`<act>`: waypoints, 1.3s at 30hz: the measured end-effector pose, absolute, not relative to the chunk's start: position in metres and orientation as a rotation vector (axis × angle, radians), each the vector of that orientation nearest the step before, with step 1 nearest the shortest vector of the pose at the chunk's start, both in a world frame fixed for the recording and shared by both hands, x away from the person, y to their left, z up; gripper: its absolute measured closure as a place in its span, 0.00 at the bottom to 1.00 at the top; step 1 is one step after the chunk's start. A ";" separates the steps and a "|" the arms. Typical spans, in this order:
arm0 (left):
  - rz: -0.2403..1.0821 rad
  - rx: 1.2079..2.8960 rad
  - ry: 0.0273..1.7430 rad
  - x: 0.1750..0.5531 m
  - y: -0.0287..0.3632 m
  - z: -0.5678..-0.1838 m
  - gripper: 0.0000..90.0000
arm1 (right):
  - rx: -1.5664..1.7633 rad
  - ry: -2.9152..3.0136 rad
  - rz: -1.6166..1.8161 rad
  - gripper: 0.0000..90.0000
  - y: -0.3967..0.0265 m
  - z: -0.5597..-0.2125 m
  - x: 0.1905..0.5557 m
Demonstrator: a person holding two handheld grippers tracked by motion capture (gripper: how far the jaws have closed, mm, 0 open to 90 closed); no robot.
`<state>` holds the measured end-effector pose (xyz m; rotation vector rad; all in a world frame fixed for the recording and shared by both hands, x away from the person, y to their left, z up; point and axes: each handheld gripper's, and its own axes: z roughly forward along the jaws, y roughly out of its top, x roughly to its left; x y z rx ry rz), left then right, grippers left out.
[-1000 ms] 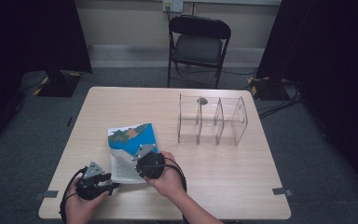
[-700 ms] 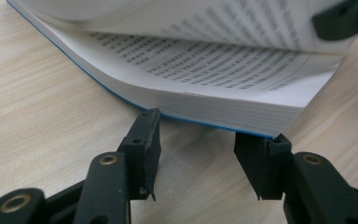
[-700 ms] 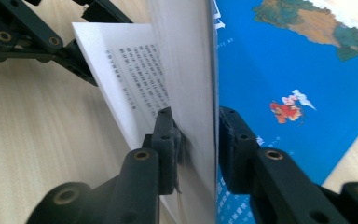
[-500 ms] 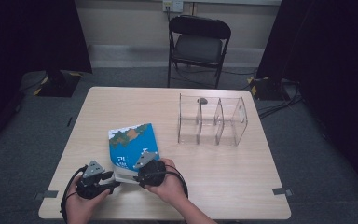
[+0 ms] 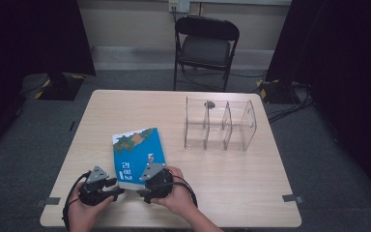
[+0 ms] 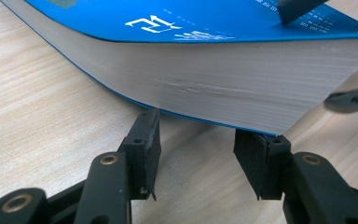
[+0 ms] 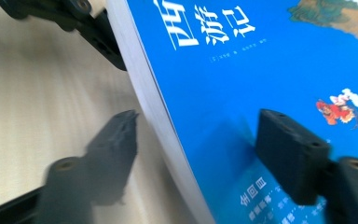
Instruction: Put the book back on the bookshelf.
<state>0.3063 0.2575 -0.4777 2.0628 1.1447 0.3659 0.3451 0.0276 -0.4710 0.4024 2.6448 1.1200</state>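
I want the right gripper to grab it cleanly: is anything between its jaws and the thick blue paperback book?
Nothing visible. The right gripper straddles the thick blue paperback book's edge, jaws just opening; the left gripper waits alongside.

- A clear plastic organizer (image 5: 220, 126) with three compartments stands on the far right part of the light wooden table (image 5: 251, 183).
- A small dark thing (image 5: 210, 104) sits at the organizer's far wall; what it is cannot be told.
- A black folding chair (image 5: 205, 46) stands beyond the table's far edge, facing it.
- A wall outlet (image 5: 179, 5) sits on the far wall above the chair.
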 end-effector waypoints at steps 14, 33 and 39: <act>0.355 2.075 1.147 0.309 0.257 -0.474 0.57 | 0.307 2.470 1.093 0.26 0.041 -0.489 0.342; 0.421 2.005 1.075 0.311 0.258 -0.471 0.30 | 0.249 2.503 1.025 0.61 0.040 -0.470 0.339; 0.428 1.994 1.057 0.309 0.267 -0.473 0.25 | 0.260 2.553 0.998 0.63 0.034 -0.461 0.342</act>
